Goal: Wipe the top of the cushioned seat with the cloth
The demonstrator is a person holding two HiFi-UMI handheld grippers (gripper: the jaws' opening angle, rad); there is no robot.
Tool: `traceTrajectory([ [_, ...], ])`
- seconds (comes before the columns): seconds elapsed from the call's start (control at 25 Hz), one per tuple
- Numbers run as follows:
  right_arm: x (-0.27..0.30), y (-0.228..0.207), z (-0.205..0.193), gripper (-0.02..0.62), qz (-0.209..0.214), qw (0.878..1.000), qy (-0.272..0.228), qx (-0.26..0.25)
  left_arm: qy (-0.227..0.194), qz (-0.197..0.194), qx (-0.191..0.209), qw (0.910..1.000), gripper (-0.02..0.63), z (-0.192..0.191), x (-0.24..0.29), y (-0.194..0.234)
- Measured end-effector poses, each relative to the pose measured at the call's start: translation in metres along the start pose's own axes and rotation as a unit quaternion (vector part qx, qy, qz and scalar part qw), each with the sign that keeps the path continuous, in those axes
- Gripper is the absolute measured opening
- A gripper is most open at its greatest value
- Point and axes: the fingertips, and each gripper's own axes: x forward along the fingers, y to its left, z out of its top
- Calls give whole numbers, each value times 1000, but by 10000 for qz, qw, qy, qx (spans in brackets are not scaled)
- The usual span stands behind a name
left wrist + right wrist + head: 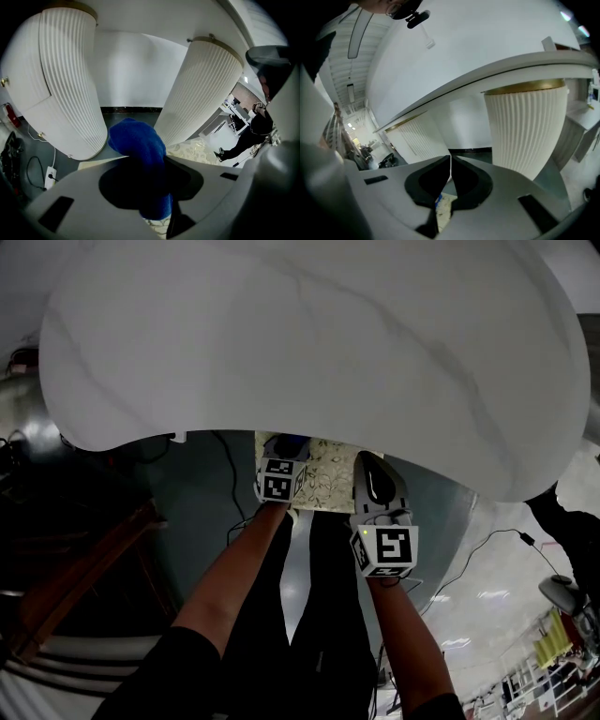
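Head view: cushioned seat (328, 482) shows at the tabletop (309, 343) edge's 6 o'clock, so I reach under. Left gripper view: left gripper (154, 185) clamps the blue cloth (138, 145), bunched for wiping. Right gripper view: right gripper (450, 171) closed, empty, probably spare.

The blue cloth (138, 147) is a thick, fuzzy wad, bunched and pinched between the left gripper's (145, 180) jaws, bulging up past them. The cushioned seat (328, 479), cream with a pale leafy pattern, lies flat right beneath it.
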Motion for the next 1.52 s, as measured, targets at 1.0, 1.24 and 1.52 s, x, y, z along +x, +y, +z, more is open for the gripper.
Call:
traceTrajectory([
  [1.0, -44, -84, 3, 38, -1162, 9915, -296, 511, -44, -331, 389, 9987, 141, 15, 39, -100],
  [1.24, -57, -95, 7, 38, -1348, 9871, -421, 753, -14, -468, 428, 9980, 141, 17, 49, -121],
  [1.52, -68, -104, 3, 38, -1463, 9846, -522, 804, -103, -653, 242, 9975, 143, 22, 60, -146],
])
